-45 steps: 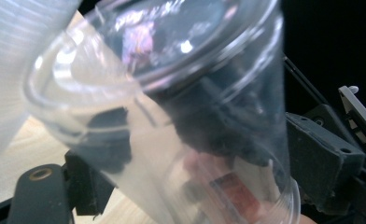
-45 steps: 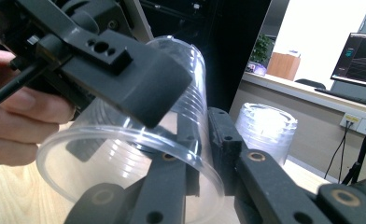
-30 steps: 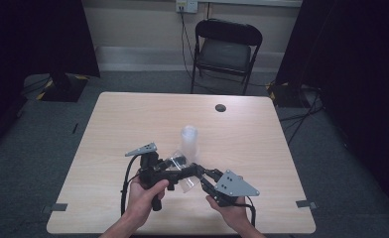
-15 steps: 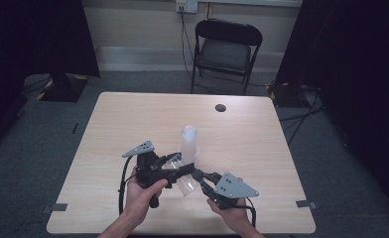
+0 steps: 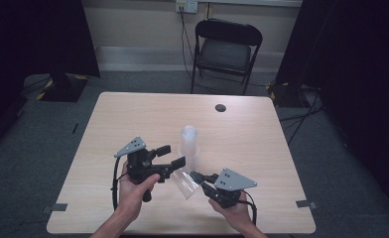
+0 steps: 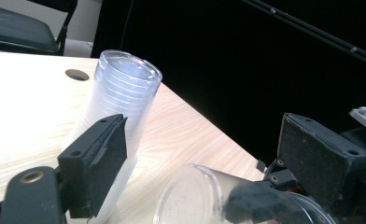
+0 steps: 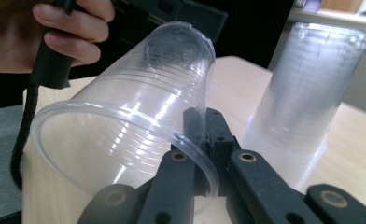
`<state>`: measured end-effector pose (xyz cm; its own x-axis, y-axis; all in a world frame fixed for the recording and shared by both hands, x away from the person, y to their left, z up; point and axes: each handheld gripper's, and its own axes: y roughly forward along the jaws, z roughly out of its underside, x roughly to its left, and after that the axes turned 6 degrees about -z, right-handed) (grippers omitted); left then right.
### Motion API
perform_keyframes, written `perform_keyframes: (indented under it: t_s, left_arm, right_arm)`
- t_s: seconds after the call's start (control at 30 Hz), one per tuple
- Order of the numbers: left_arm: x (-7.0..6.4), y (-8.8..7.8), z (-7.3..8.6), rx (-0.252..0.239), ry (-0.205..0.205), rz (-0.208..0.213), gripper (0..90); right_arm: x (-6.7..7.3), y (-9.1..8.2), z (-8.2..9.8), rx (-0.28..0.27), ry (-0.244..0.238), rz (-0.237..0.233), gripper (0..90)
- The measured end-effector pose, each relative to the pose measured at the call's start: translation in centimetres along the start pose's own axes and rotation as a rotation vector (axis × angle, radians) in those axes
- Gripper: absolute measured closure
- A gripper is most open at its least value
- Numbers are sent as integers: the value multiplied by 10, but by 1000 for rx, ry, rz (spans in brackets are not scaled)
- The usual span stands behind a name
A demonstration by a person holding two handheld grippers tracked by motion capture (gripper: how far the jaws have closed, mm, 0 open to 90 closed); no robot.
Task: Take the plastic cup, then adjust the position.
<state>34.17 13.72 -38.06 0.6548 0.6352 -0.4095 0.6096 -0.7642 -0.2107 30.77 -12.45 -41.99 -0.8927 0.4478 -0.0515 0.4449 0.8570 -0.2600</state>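
Near the cup stack (image 5: 188,144), right claw (image 7: 200,135) pinches a clear cup's (image 7: 134,121) rim; left claw (image 6: 209,158) gapes.

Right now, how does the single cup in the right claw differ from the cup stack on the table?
The single cup is tipped on its side, pinched at the rim by the right claw; the cup stack stands inverted on the table, ungripped. The single cup is one; the cup stack is many nested. Both are clear plastic.
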Motion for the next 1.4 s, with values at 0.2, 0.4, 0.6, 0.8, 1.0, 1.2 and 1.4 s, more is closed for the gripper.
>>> perform_keyframes:
  t_s: [0.2,0.4,0.6,0.8,1.0,1.2,1.4]
  left_arm:
    - [2,-2,2,-2,60,-75,191]
    - [-1,2,6,29,126,-90,225]
    - [-7,7,10,93,214,-97,165]
    - [-8,8,11,123,297,-64,171]
    - [-9,13,16,173,394,-56,173]
    - [-10,17,20,202,426,-39,176]
    - [-8,19,24,226,436,-36,176]
  right_arm:
    - [-13,-2,0,41,82,-53,882]
    - [-24,-2,-1,89,163,-84,892]
    - [-32,-3,3,159,204,-98,896]
    - [-42,-10,6,210,247,-118,895]
    - [-52,-15,6,254,288,-131,897]
    - [-53,-14,5,310,293,-159,899]
    - [-53,-14,6,322,292,-171,899]
